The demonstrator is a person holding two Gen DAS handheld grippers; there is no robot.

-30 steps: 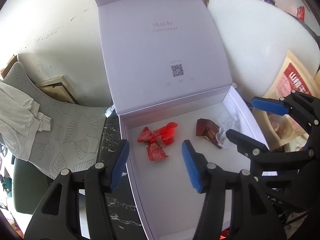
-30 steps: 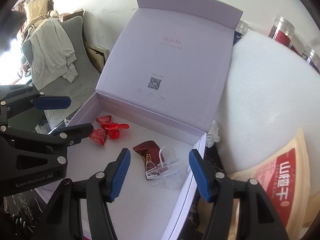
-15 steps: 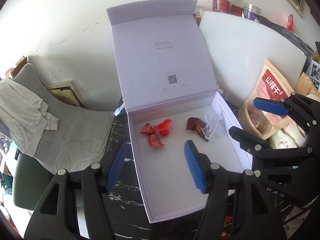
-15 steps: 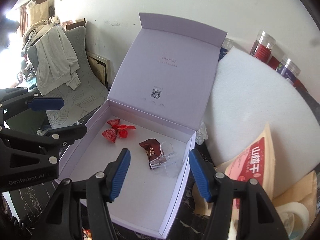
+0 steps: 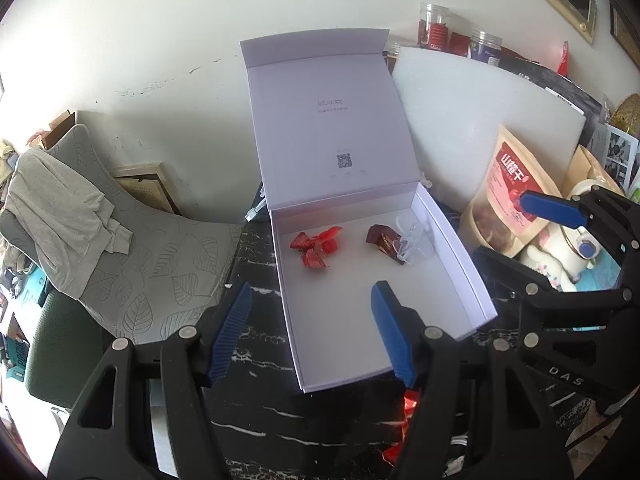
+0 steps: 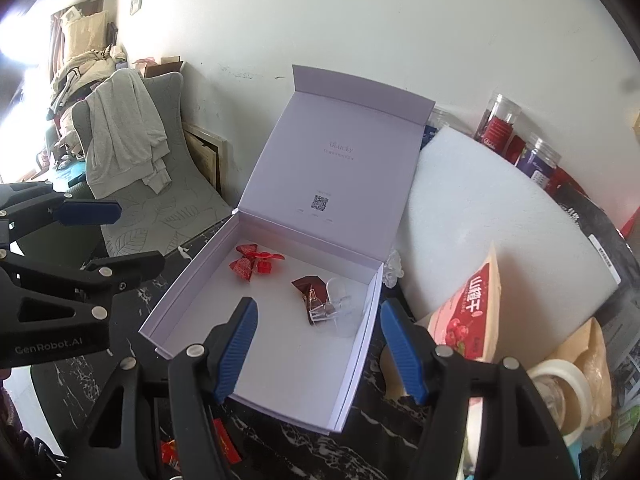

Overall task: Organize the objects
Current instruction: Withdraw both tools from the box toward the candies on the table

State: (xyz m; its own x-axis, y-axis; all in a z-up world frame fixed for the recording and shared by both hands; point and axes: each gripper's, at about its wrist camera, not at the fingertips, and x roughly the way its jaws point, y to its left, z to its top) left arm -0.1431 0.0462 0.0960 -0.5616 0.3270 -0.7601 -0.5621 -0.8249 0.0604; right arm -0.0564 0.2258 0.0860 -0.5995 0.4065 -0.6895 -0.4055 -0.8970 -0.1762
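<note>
We have drawn both hand-held grippers back from the open box; left hand-held gripper and right hand-held gripper hang spread and empty, with red candies and clear clip lying at its far end, so placing looks done

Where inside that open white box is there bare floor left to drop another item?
The near half of the open white gift box is bare, bordered by its front and side walls. The far end is crowded: red foil candies at far left, a dark brown wrapper with a clear plastic clip at far right.
</note>
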